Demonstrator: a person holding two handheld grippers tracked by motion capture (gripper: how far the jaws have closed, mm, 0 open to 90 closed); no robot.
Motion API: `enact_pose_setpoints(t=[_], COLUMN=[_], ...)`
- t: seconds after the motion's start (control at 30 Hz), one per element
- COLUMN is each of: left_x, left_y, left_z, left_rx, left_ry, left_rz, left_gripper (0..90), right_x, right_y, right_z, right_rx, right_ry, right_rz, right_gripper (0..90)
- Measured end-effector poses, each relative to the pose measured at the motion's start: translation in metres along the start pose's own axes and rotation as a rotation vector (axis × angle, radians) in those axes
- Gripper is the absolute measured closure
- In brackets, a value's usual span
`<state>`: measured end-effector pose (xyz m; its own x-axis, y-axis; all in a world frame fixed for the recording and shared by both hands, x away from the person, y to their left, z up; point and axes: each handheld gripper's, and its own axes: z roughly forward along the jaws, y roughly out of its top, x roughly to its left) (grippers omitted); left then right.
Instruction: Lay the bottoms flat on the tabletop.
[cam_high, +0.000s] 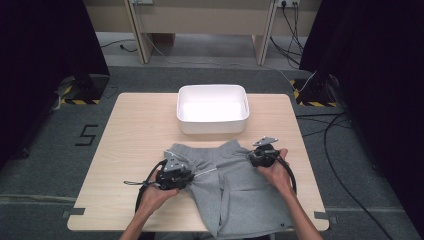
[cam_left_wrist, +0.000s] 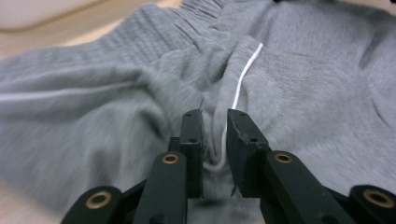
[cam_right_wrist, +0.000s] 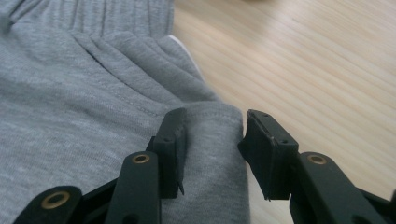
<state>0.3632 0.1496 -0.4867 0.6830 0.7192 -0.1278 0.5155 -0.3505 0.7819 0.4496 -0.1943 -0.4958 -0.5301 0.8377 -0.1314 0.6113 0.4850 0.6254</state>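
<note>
Grey shorts (cam_high: 235, 190) lie flat on the wooden table (cam_high: 135, 135), waistband toward the far side. At their left waist, my left gripper (cam_high: 191, 176) is shut on a raised fold of the shorts (cam_left_wrist: 303, 93); its jaws (cam_left_wrist: 215, 116) stand close together, with cloth and the white drawstring (cam_left_wrist: 243, 79) pinched between them. My right gripper (cam_high: 251, 157) is at the right edge of the waist. It stands open (cam_right_wrist: 212, 123), straddling the folded side edge of the shorts (cam_right_wrist: 70, 93). The cloth touches one jaw and sits clear of the other.
A white rectangular tub (cam_high: 212, 109) stands just behind the shorts at the table's far middle. Bare wood lies to the left and right of the garment. Cables trail on the grey floor around the table.
</note>
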Motion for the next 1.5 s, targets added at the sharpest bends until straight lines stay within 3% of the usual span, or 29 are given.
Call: enact_pose_setpoints(t=[0.07,0.13,0.2,0.33,0.47,0.6,0.7,0.77,0.83,0.87,0.9,0.97,1.1,1.3,1.5], left_x=[0.001,0.0,-0.004,-0.018,-0.025,-0.024,-0.022,-0.019,-0.018,-0.018,-0.018,-0.016,-0.007,0.01,0.022], left_y=[0.003,0.006,0.009,0.022,0.036,0.04,0.037,0.035,0.033,0.033,0.033,0.033,0.027,-0.007,-0.048], left_z=[-0.002,-0.004,-0.004,0.006,0.025,0.044,0.058,0.065,0.066,0.064,0.061,0.047,0.009,-0.045,-0.077], left_rx=[-0.013,-0.036,-0.065,-0.081,-0.061,-0.022,0.019,0.029,0.02,0.018,0.021,0.015,-0.036,-0.087,-0.093], left_ry=[0.011,0.003,-0.005,-0.009,-0.004,-0.013,0.005,-0.001,-0.008,-0.021,-0.034,-0.045,-0.085,-0.107,-0.091], left_rz=[0.006,-0.014,-0.02,0.023,0.079,0.104,0.108,0.101,0.101,0.105,0.113,0.141,0.112,0.045,-0.009], left_gripper=[72.7,67.7,62.5,54.7,52.5,48.7,43.8,48.8,67.8,78.3,82.7,84.1,84.2,84.3,84.1], right_x=[-0.008,-0.013,-0.015,-0.014,-0.015,-0.017,-0.018,-0.018,-0.018,-0.018,-0.019,-0.019,-0.02,-0.022,-0.022], right_y=[-0.005,-0.008,-0.01,-0.01,-0.01,-0.011,-0.011,-0.011,-0.011,-0.011,-0.012,-0.012,-0.012,-0.013,-0.013], right_z=[-0.003,-0.006,-0.006,-0.006,-0.006,-0.006,-0.006,-0.006,-0.006,-0.006,-0.006,-0.006,-0.006,-0.006,-0.006], right_rx=[0.005,0.01,0.006,0.009,0.007,0.003,0.003,0.002,0.002,0.004,0.0,-0.002,-0.001,-0.003,-0.004], right_ry=[-0.022,-0.054,-0.055,-0.057,-0.053,-0.032,-0.025,-0.027,-0.028,-0.026,-0.025,-0.023,-0.016,-0.009,-0.01], right_rz=[0.011,0.009,0.019,0.013,0.01,0.039,0.047,0.046,0.046,0.047,0.046,0.046,0.051,0.066,0.064], right_gripper=[58.9,58.9,58.9,59.1,59.1,59.1,59.1,59.1,59.1,59.1,59.0,59.1,59.0,59.0,59.1])
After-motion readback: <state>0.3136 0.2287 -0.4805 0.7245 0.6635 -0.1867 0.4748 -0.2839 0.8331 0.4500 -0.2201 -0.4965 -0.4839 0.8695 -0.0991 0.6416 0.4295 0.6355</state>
